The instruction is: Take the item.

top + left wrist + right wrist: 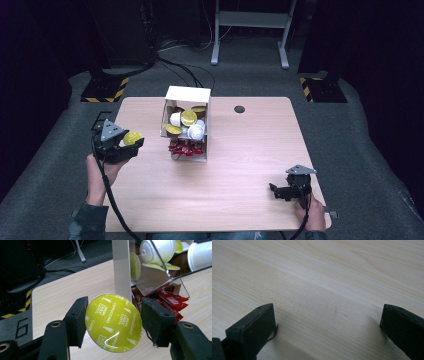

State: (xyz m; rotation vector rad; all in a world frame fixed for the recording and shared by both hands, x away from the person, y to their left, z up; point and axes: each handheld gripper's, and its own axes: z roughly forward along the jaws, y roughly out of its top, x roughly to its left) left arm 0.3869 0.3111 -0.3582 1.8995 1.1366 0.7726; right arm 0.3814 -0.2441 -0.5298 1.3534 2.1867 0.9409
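Observation:
My left gripper (131,142) is shut on a coffee capsule (113,322) with a yellow-green foil lid marked "Cappuccino"; the lid faces the camera. The capsule (132,138) hangs above the table's left edge, left of the box. The white box (188,95) with a clear front panel stands mid-table and holds several white and yellow-lidded capsules (188,118) and red sachets (185,148). In the left gripper view the box (121,265) rises just behind the held capsule, with red sachets (172,302) at its base. My right gripper (276,190) rests open near the table's front right corner, over bare wood (332,290).
The wooden table (240,165) has a round cable hole (239,109) at the back. Cables (175,67) and a grey stand (250,30) are on the floor behind. Yellow-black striped floor plates (107,90) lie at both back corners.

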